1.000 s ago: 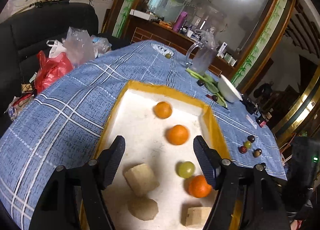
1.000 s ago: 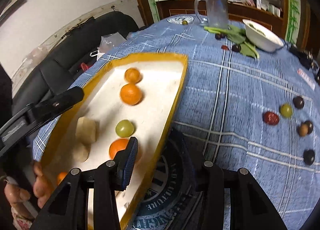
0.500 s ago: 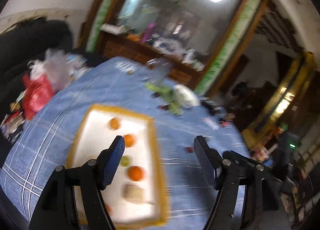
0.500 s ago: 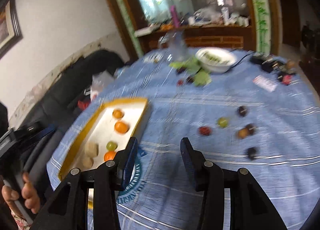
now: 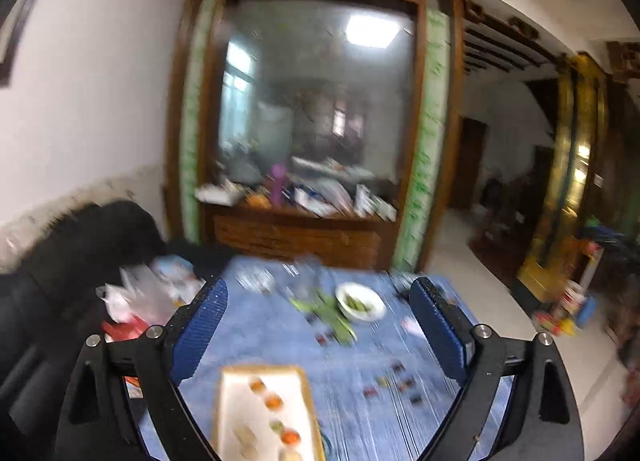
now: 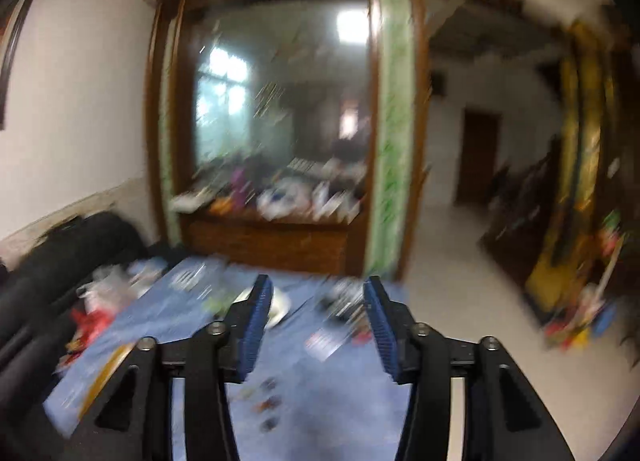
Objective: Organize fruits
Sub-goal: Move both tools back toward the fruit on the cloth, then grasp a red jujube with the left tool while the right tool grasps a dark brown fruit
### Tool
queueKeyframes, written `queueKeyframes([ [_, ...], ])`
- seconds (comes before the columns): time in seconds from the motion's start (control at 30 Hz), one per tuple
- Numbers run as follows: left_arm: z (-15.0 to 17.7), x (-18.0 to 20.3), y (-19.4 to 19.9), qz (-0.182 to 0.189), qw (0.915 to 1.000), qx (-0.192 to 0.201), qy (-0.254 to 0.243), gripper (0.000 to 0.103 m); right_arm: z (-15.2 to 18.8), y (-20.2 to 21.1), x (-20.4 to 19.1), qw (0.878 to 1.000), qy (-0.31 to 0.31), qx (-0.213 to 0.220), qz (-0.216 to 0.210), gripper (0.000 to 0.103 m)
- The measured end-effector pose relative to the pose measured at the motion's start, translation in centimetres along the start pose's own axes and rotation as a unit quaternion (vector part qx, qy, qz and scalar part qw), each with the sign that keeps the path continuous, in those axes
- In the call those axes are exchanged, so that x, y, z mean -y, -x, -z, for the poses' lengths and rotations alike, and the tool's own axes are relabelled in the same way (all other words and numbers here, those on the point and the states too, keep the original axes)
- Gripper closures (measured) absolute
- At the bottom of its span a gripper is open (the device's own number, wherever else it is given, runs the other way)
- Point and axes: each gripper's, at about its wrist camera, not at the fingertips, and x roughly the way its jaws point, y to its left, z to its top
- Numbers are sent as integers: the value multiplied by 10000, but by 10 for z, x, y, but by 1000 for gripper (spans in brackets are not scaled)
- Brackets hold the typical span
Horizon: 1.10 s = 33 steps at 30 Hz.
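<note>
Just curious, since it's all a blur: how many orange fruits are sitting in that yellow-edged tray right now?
3: one at the tray's far end, one just nearer, one near the bottom edge. More may be cut off below.

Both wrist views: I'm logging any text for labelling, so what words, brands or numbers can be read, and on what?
None can be read; both views are motion-blurred.
White card on the tablecloth: dark marks, too blurred to read.
Boxes and packets on the cabinet: print smeared, unreadable.
Both grippers, left and right: no markings visible.
</note>
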Motion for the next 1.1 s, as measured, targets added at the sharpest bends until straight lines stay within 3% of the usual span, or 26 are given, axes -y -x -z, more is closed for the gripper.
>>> queueKeyframes([
  [0.07,-27,5,-10,-272,9995,155,-82,6,-33,13,9,9993,-39,269,257,39],
  [0.13,-36,13,-25,-374,9989,176,-225,5,-46,15,15,9987,-205,337,315,38],
  [0.23,-13,23,-58,-254,9995,101,-187,5,-31,-2,17,9988,-409,250,-27,32],
  [0.37,50,42,-110,473,9966,-637,-211,5,47,-63,-4,9981,-197,-456,-360,32],
  [0.5,122,52,-155,829,9888,-1229,-142,5,149,-132,-25,9859,-364,-1373,-889,32],
  [0.6,181,57,-197,994,9779,-1838,84,6,216,-178,-36,9708,-587,-1975,-1226,32],
  [0.67,221,60,-227,1130,9662,-2304,252,8,250,-206,-43,9602,-782,-2242,-1472,39],
  [0.7,236,61,-236,1154,9619,-2459,299,17,272,-223,-49,9541,-897,-2423,-1514,42],
  [0.8,273,73,-270,1158,9458,-3013,352,50,310,-248,-55,9447,-1076,-2685,-1548,48],
  [0.83,283,77,-280,1167,9415,-3140,380,54,318,-254,-56,9428,-1109,-2736,-1548,52],
  [0.97,300,85,-310,1105,9377,-3269,404,54,337,-274,-60,9433,-989,-2785,-1512,52],
  [1.1,308,98,-332,1052,9397,-3246,228,54,344,-279,-65,9450,-811,-2746,-1583,52],
])
